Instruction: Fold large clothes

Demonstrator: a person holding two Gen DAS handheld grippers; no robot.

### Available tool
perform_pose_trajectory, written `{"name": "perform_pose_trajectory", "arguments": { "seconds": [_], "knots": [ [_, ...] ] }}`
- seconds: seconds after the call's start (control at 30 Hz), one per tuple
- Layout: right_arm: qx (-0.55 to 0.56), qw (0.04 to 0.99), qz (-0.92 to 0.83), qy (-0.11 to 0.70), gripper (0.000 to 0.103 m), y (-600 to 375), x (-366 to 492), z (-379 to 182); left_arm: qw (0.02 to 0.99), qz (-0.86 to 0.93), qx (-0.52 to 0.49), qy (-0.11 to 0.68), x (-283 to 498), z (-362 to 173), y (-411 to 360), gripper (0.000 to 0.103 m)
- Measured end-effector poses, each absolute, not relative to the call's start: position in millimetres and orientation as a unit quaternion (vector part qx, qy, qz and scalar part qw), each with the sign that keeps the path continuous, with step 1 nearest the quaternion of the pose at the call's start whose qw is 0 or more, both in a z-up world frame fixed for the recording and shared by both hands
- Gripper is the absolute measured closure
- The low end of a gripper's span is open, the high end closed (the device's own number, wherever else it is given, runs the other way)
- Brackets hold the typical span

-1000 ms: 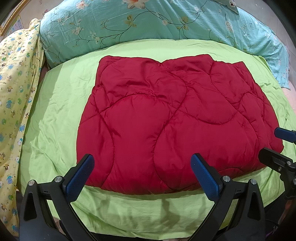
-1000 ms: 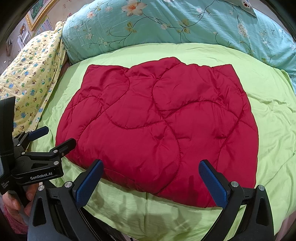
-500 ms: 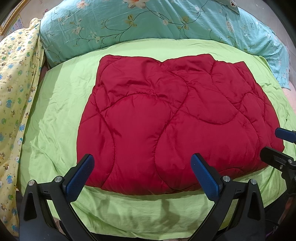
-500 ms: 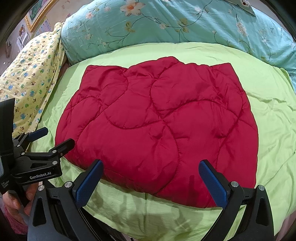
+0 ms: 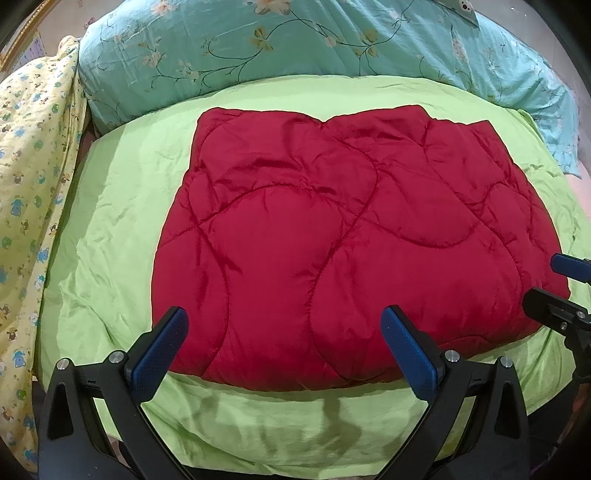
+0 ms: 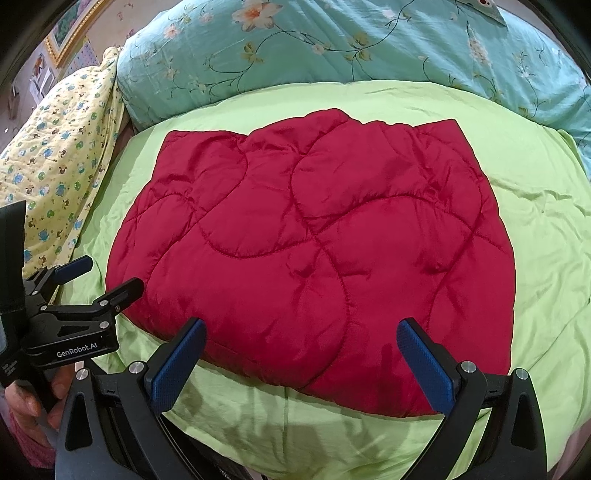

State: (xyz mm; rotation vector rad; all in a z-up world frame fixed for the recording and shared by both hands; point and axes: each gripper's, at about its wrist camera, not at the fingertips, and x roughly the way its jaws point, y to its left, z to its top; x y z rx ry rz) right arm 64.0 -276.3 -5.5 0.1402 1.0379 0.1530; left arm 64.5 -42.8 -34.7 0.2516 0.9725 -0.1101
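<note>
A red quilted garment (image 5: 332, 243) (image 6: 314, 251) lies folded into a flat, roughly rectangular pad on the lime-green bed sheet (image 5: 110, 221) (image 6: 546, 229). My left gripper (image 5: 284, 350) hovers open just short of its near edge, nothing between the blue pads. My right gripper (image 6: 303, 354) is likewise open and empty above the garment's near edge. Each gripper appears in the other's view: the right one (image 5: 554, 284) at the garment's right corner, the left one (image 6: 96, 277) at its left corner, held by a hand (image 6: 26, 402).
A teal floral duvet (image 5: 295, 44) (image 6: 351, 51) is bunched along the far side of the bed. A yellow printed quilt (image 5: 26, 184) (image 6: 55, 155) hangs at the left. Picture frames (image 6: 70, 29) show on the wall at upper left.
Both grippers have crept slightly forward and stay open; the garment has not moved.
</note>
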Motion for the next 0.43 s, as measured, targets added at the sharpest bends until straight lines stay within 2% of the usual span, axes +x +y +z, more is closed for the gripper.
{"name": "perform_pose_trajectory", "arguments": {
  "seconds": [0.43],
  "knots": [
    [0.071, 0.863, 0.087, 0.493, 0.000, -272.2, 62.9, -5.1, 0.876, -0.076, 0.104, 0.464, 61.6, -33.9, -41.7, 0.000]
  ]
}}
